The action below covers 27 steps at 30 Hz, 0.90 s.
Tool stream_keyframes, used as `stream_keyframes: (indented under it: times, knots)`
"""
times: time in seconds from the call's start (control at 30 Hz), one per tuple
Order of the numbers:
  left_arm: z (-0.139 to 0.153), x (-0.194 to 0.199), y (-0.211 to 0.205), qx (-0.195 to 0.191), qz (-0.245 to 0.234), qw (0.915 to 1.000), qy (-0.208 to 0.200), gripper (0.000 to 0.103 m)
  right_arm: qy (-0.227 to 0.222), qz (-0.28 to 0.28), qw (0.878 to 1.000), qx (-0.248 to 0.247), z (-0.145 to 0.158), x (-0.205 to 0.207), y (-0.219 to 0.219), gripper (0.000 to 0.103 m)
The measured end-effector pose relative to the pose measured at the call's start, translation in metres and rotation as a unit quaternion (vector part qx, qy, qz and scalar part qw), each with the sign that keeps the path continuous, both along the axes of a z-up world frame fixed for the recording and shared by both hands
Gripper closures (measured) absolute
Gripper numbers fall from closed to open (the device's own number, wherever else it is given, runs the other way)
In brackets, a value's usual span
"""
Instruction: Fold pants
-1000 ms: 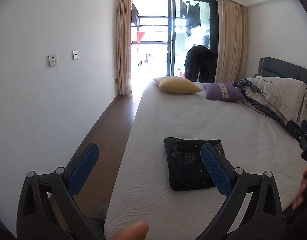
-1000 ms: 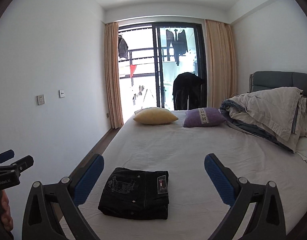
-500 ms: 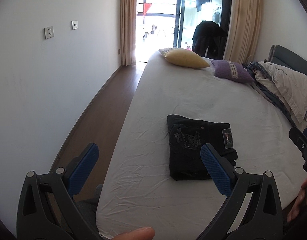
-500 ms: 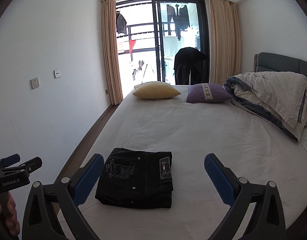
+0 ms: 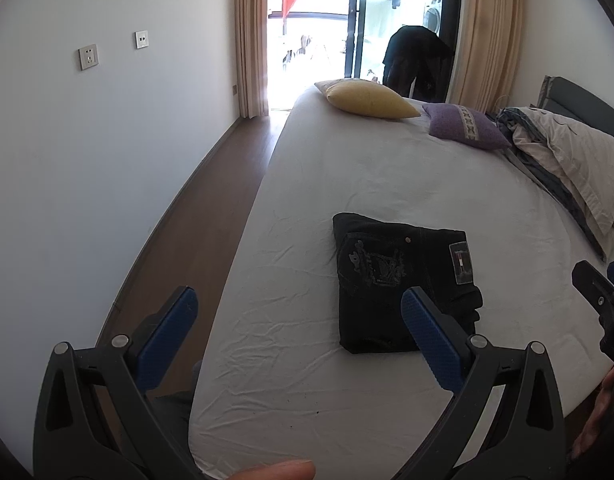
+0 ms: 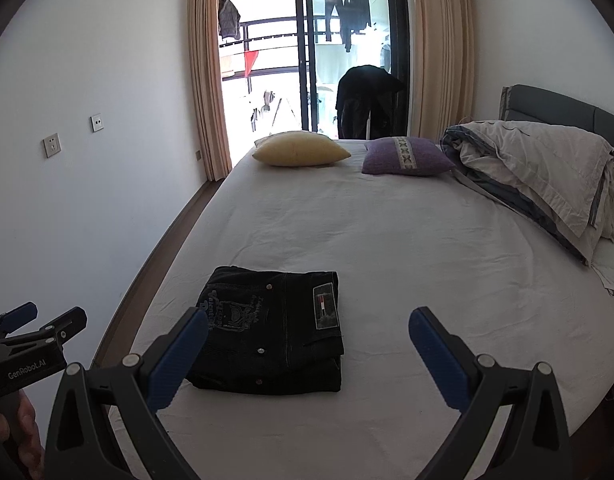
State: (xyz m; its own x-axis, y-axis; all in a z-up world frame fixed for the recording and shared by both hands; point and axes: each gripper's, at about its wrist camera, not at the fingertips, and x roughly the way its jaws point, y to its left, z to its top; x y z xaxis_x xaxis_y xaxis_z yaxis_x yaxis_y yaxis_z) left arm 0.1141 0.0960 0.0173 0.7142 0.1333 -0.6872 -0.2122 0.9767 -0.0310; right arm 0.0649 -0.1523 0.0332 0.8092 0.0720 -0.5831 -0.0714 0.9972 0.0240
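Observation:
Dark jeans [image 5: 403,280] lie folded into a compact square on the white bed sheet [image 5: 387,176] near the bed's near end; they also show in the right wrist view [image 6: 271,332]. My left gripper [image 5: 295,320] is open and empty, held above the bed's near left edge, short of the jeans. My right gripper [image 6: 307,340] is open and empty, held above and short of the jeans. The left gripper's body shows at the lower left of the right wrist view [image 6: 23,344].
A yellow pillow [image 6: 301,154] and a purple pillow [image 6: 407,156] lie at the bed's far end. A bundled quilt [image 6: 547,176] fills the right side by the headboard. A wooden floor strip [image 5: 195,216] and a white wall run along the left.
Both grippers have tilted downward and drawn a little nearer, so the jeans sit higher and larger in view. The jeans have not moved. Both grippers stay open.

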Motion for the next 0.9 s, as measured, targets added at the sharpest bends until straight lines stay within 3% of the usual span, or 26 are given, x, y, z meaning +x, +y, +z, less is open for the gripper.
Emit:
stream_keyframes:
  times: [0.9]
  knots:
    - [-0.005,0.000,-0.009,0.014,-0.009,0.9999,0.002,0.000,0.014,0.005,1.000,-0.003,-0.006,-0.005,0.013,0.000]
